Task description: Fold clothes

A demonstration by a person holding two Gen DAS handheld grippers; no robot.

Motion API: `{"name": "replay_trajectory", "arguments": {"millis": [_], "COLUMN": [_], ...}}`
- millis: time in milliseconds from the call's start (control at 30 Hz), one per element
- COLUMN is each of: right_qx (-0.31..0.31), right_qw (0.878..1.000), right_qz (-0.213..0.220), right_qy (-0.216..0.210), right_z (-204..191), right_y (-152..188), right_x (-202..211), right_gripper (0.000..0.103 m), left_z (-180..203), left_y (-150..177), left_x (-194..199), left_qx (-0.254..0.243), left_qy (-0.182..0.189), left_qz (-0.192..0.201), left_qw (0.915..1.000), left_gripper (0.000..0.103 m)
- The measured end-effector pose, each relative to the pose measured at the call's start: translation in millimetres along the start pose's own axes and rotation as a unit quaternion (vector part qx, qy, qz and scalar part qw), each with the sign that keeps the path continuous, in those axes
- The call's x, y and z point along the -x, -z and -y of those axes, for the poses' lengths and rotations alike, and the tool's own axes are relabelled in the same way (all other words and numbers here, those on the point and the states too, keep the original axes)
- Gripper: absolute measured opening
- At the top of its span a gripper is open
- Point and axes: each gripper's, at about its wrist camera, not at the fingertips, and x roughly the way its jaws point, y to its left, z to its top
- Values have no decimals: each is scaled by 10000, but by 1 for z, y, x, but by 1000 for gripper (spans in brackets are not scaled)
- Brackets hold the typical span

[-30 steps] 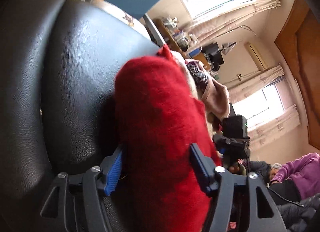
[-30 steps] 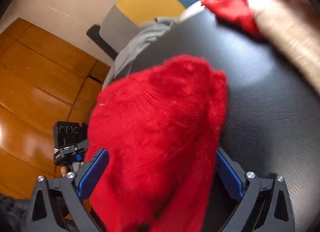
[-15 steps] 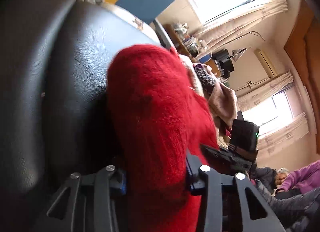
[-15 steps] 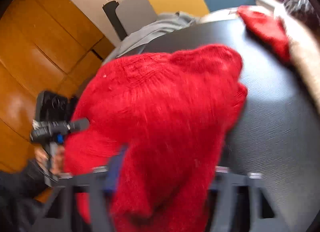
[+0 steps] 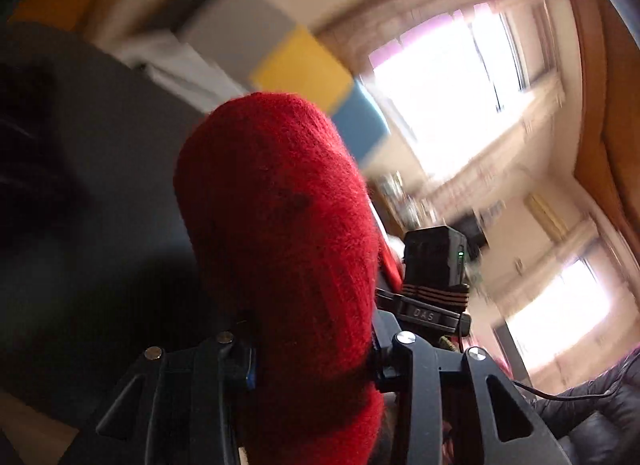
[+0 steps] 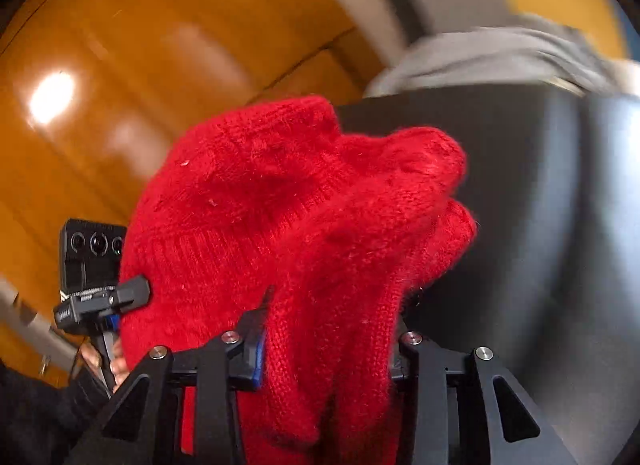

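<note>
Both tongs pinch one fuzzy red knitted sweater: left gripper (image 5: pixel 312 357) clenched on it, right gripper (image 6: pixel 326 357) closing on it, raising it above the black leather surface (image 6: pixel 520 193) for folding.

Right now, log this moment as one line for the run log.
step: lifting red sweater | left gripper: shut on it | right gripper: jaws closing on it | surface: black table | other: grey garment at far edge

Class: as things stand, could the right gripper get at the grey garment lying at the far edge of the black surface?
Probably not yet. The right gripper is closing with the red sweater bunched between its jaws, so it is occupied; otherwise the black surface toward the grey garment looks bare.
</note>
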Motion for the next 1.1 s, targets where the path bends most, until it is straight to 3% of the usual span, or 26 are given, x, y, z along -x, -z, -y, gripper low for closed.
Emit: {"name": "replay_trajectory", "arguments": {"millis": [100,267,333,400,500,567,600,667,767,800,867,933,1000,1067,1100], "right_qx": [544,1280,1433,1525,1506,1434,1291,1116,1460,1599,1754,1920,1954,1639,1472], "right_qw": [9972,9872,9838,9809,9737,9677,9726,9779,9722,9700,9689,9658,9626,9701,9736], "right_qz": [-216,-519,-716,-1016,-1703,-2070,-1931,-1741,-1827,-1828,-1741,-1733,-1868,-1768,-1712], "right_qy": [-465,-800,-800,-652,-140,79,-74,-288,-84,-32,-133,-180,195,286,324], "right_z": [-47,-109,-129,-141,-127,-109,-103,-95,-112,-121,-134,-143,-131,-110,-99], "right_y": [-57,-145,-172,-184,-172,-150,-147,-144,-147,-152,-163,-160,-145,-139,-136], "right_x": [-71,-178,-222,-268,-341,-371,-369,-363,-353,-351,-339,-326,-324,-324,-325], "right_gripper": [40,40,40,40,39,39,39,39,37,31,29,28,27,29,38], "left_z": [-25,-72,-103,-145,-211,-237,-240,-233,-228,-227,-219,-216,-219,-221,-218], "left_y": [-32,-83,-102,-108,-108,-94,-90,-90,-98,-100,-99,-100,-101,-102,-105], "left_x": [57,119,125,117,100,101,102,99,98,98,89,85,78,72,68], "left_qx": [45,252,513,965,1746,2137,2222,2097,2009,2020,1932,1825,1940,2065,2058], "left_qy": [-331,-1142,-1483,-1907,-2562,-2407,-2253,-2348,-2422,-2378,-2404,-2295,-2272,-2214,-2279], "left_qz": [785,1745,1767,1547,1105,1200,1265,1273,1299,1297,1227,1100,988,887,843], "left_qw": [9964,9777,9717,9646,9443,9391,9402,9406,9403,9412,9433,9497,9492,9489,9480], "left_gripper": [38,38,38,38,38,40,41,44,45,45,45,45,47,51,51]}}
